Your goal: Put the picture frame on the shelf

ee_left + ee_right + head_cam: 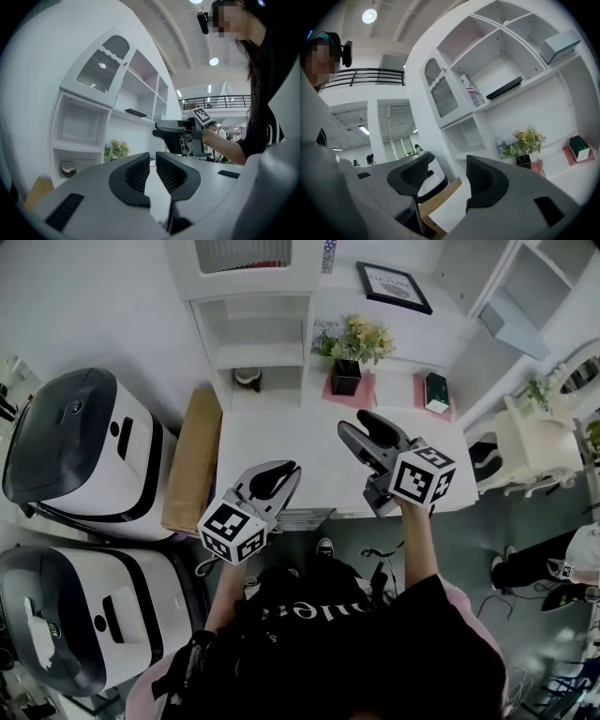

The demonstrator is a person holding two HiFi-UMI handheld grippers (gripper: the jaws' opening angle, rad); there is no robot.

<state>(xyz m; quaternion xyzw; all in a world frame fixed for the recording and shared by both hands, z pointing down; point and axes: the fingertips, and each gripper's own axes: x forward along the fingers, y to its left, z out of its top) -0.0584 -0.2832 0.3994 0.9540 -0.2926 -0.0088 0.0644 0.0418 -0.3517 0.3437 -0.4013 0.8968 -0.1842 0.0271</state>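
Note:
The black picture frame [394, 287] lies flat on an upper board of the white shelf unit [272, 329], far from both grippers. It shows as a dark slab [136, 112] in the left gripper view and again as a dark slab [504, 88] in the right gripper view. My left gripper [279, 476] hovers at the white desk's [281, 437] front edge, jaws nearly touching with nothing between them [153, 176]. My right gripper [367, 432] is held higher over the desk, open and empty [447, 180]. The left gripper view catches it [158, 129] from the side.
Flowers in a black vase [349, 357] and a green box [436, 392] stand on pink mats at the desk's back. A bowl [248, 378] sits in a low cubby. A wooden board [192, 460] and two white-and-black machines [75, 446] are at the left, a white chair [525, 442] at the right.

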